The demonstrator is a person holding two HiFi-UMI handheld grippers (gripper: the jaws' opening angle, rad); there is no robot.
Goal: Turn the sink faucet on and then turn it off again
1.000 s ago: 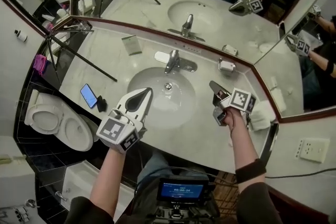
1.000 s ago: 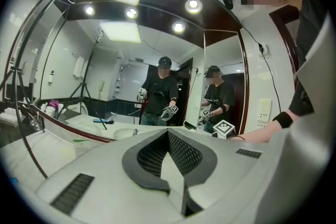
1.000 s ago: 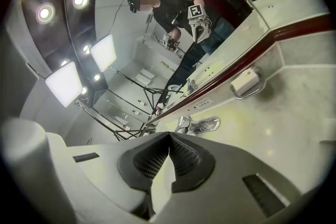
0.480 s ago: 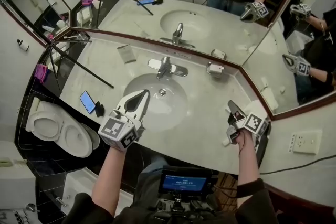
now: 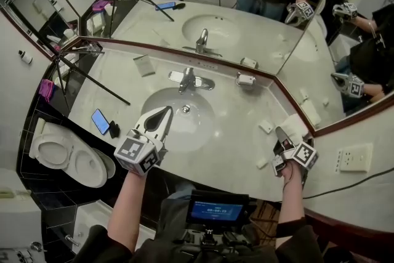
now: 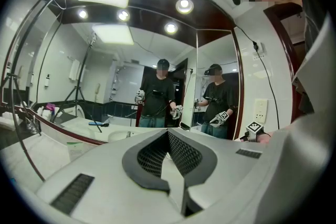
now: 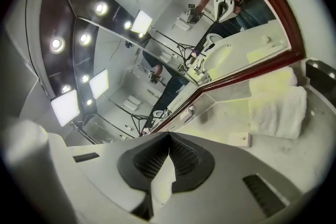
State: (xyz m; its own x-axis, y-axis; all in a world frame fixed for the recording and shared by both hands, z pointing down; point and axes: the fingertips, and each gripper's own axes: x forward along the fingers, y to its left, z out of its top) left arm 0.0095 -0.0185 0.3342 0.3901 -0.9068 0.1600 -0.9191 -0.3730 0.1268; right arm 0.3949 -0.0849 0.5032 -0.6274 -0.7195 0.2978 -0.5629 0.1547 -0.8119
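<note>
1. The chrome single-lever sink faucet (image 5: 188,79) stands at the back of the oval white basin (image 5: 206,129). It is straight ahead of the left claw (image 5: 167,109), across the bowl.
2. The long axis of its base plate runs along the mirror edge. The spout points out over the bowl, toward the left claw.
3. The left claw is clenched on nothing. It hovers over the basin's near-left rim with its tip aimed at the faucet.
4. The right claw (image 5: 282,132) is also clenched and empty, at the right end of the pale marble bench (image 5: 243,132). It is just beside a folded white towel (image 5: 295,125), and the faucet is well apart to its left.
</note>
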